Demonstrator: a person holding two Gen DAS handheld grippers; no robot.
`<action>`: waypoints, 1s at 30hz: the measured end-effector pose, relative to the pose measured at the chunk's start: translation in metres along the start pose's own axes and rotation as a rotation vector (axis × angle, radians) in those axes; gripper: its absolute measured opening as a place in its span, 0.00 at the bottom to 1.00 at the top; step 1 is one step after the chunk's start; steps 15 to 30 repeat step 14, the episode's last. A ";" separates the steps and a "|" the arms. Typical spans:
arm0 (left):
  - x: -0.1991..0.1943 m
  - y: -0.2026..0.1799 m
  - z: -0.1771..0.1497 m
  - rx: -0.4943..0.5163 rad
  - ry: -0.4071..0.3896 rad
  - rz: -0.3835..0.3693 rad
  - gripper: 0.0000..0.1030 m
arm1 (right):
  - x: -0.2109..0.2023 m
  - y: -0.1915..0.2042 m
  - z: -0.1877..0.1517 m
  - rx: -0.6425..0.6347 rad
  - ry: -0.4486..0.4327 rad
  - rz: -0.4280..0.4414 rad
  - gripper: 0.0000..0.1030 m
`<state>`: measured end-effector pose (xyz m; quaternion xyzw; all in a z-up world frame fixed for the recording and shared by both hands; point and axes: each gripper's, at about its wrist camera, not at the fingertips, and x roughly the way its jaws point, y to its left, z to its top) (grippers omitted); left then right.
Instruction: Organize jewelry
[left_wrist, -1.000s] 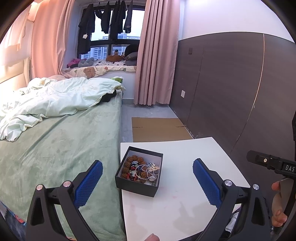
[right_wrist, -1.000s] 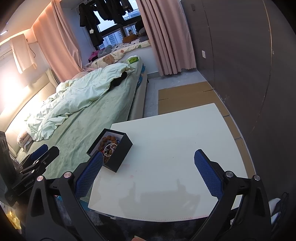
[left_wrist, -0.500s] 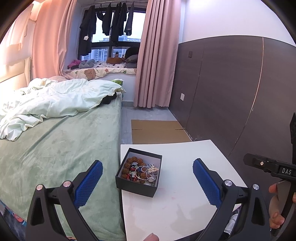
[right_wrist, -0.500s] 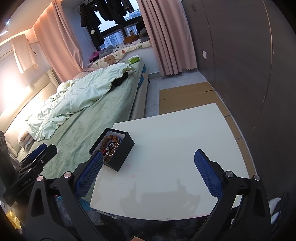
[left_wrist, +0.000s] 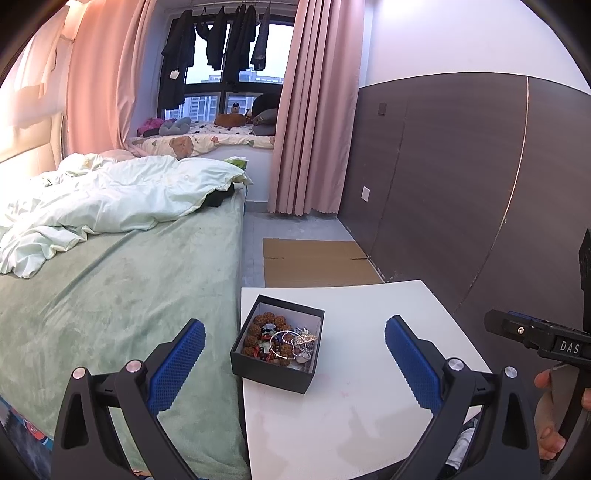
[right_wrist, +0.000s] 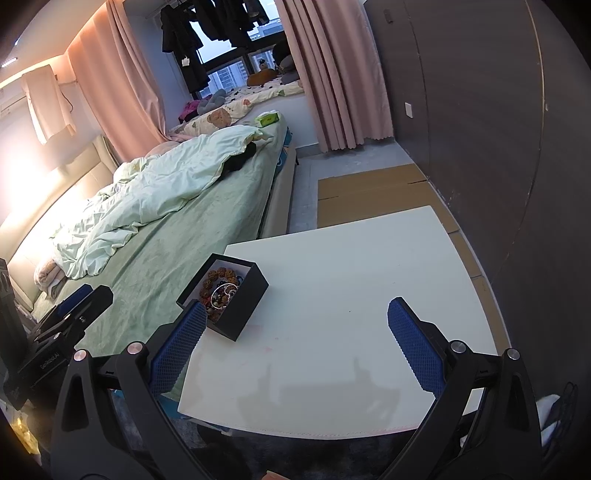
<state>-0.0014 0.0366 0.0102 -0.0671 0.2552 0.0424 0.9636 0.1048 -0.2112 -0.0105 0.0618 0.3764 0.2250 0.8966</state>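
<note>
One white table (right_wrist: 343, 295) stands beside the green bed (left_wrist: 122, 295); both grippers (left_wrist: 294, 356) (right_wrist: 297, 341) hang spread, empty. Black box (left_wrist: 275, 371) contents tangle indistinctly.

One white table (left_wrist: 369, 417), carrying one black box (left_wrist: 277, 371). In the box: one bracelet of brown beads (left_wrist: 258, 325), one thin metal bangle (left_wrist: 282, 344), and a tangle of silver chains (left_wrist: 304, 341) too snarled to count. Two claws, left claw (left_wrist: 293, 354) and right claw (right_wrist: 297, 334). One bed (left_wrist: 122, 306). Two pink curtains (left_wrist: 314, 110).
</note>
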 end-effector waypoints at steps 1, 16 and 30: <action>-0.001 -0.001 0.000 0.005 -0.006 0.002 0.92 | 0.000 0.000 0.000 0.002 0.000 0.001 0.95; 0.021 -0.007 0.000 0.021 0.035 -0.001 0.92 | 0.006 -0.002 0.003 0.001 0.011 -0.007 0.95; 0.021 -0.007 0.000 0.021 0.035 -0.001 0.92 | 0.006 -0.002 0.003 0.001 0.011 -0.007 0.95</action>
